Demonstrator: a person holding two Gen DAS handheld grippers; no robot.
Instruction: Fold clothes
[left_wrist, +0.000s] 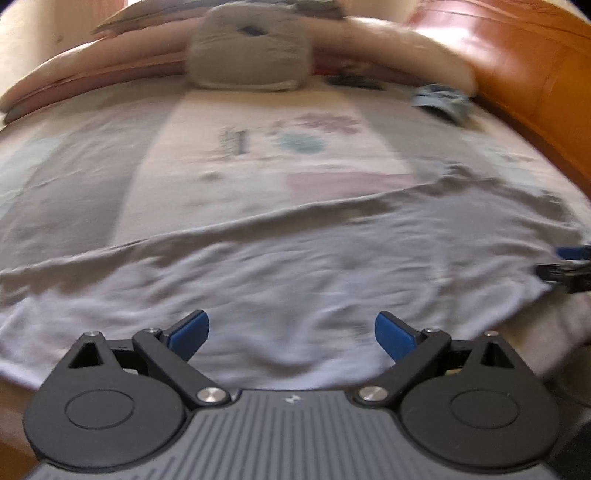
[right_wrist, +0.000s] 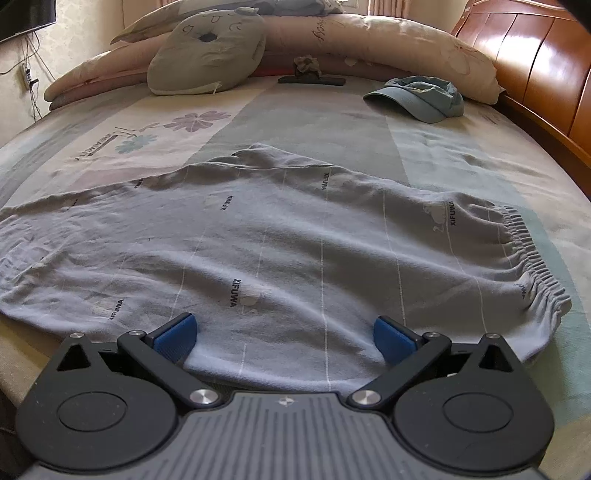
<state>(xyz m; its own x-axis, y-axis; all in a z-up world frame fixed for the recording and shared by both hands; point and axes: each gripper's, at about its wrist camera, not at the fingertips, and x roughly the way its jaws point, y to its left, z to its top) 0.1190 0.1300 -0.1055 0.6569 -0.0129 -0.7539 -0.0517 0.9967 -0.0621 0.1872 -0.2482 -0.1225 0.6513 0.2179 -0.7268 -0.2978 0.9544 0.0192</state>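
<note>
Both the left claw (left_wrist: 291, 334) and the right claw (right_wrist: 282, 338) stand wide apart and empty, just over the near hem of the grey-blue trousers (right_wrist: 295, 240) spread flat at twelve o'clock on the bed (right_wrist: 314, 107), a blue cap (right_wrist: 421, 98) beyond at one o'clock.

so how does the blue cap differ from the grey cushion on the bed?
The blue cap lies flat and low on the sheet, on the side by the wooden headboard; the grey cushion is propped up against the rolled duvet, on the opposite side. The cap is blue and smaller; the cushion is grey, bulkier, with a dark patch on its face. Both sit beyond the spread garment, untouched by either gripper.
</note>
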